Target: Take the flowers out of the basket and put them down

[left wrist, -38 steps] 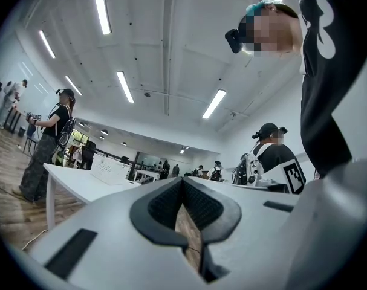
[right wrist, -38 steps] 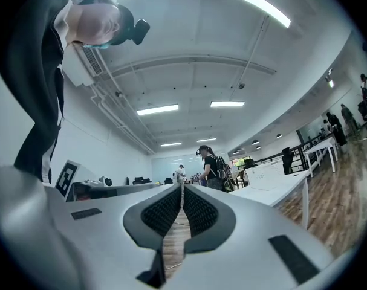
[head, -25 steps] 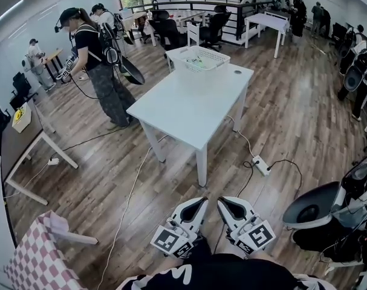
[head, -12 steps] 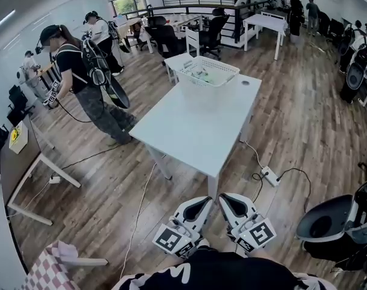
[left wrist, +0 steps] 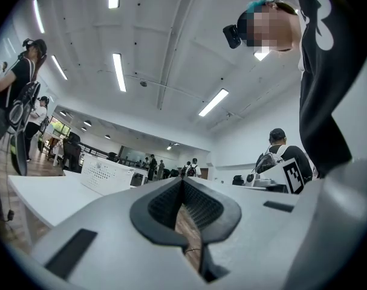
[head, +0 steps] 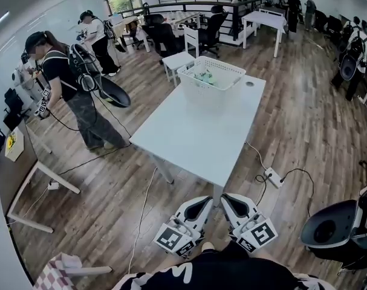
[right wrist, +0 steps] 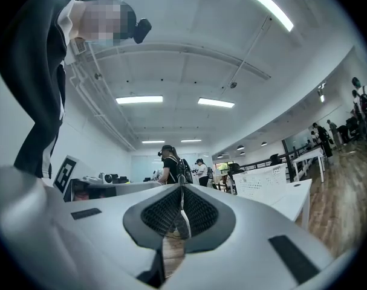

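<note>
- Head view: you stand on the wooden floor short of the white bench (head: 195, 139), its near corner just ahead of both grippers.
- Your left gripper (head: 201, 202) and right gripper (head: 229, 200) sit side by side at the bottom of the frame, close to your body. Their noses point toward the bench and their marker cubes face up.
- Left gripper view: the jaws are pressed together at the tips with nothing between them. Only floor shows through the hollow between the pads.
- Right gripper view: the jaws are likewise closed tip to tip, and empty.
- The white latticed basket (head: 200, 93) stands at the far end of the bench, well apart from both grippers.
- The flowers (head: 205, 77) lie inside the basket as a pale green cluster, too small to count or to tell stems from heads.
- A small round port (head: 250, 84) sits in the bench top just right of the basket.
- Both gripper views catch the basket side-on, standing on the bench beyond the jaws. It is off to the left in the left gripper view and off to the right in the right gripper view.
- A person (head: 71, 95) with a backpack stands on the floor left of the bench.
- A power strip (head: 272, 177) lies on the floor near the bench's right side, with a cable trailing from it.
- An office chair (head: 331, 228) stands at the lower right, and a checked cloth (head: 47, 277) shows in the lower left corner.
</note>
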A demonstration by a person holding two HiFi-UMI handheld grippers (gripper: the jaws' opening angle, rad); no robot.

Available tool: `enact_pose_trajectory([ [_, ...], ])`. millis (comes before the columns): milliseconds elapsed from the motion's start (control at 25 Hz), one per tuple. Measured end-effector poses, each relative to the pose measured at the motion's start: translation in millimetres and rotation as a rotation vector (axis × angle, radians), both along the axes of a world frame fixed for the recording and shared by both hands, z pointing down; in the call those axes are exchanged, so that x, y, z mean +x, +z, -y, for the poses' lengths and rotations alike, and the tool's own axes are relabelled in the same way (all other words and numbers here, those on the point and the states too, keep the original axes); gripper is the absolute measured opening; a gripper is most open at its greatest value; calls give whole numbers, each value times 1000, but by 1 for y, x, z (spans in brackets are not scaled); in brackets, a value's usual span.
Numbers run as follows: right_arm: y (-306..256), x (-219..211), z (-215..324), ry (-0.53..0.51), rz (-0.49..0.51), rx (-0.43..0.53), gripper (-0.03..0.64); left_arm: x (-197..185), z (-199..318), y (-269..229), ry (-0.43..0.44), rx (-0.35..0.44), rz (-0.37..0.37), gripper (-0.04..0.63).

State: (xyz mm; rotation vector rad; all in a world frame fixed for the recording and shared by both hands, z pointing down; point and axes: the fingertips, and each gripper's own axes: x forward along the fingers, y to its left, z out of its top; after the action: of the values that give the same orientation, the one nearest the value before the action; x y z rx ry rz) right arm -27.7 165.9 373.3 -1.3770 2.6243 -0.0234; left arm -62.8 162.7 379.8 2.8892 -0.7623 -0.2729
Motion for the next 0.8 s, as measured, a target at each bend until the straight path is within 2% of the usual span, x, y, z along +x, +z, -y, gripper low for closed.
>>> enact_pose_trajectory([
  [240,-4,16,17,26,2,14,26,13,18,4,27,-11,-13,3],
  [520,-17,12,31,16,-3,47,26,12,31,-13,21,36,-22,3],
  [800,-11,12,35,18,-15,31,26,12,42,-3,22,3,-37,3],
])
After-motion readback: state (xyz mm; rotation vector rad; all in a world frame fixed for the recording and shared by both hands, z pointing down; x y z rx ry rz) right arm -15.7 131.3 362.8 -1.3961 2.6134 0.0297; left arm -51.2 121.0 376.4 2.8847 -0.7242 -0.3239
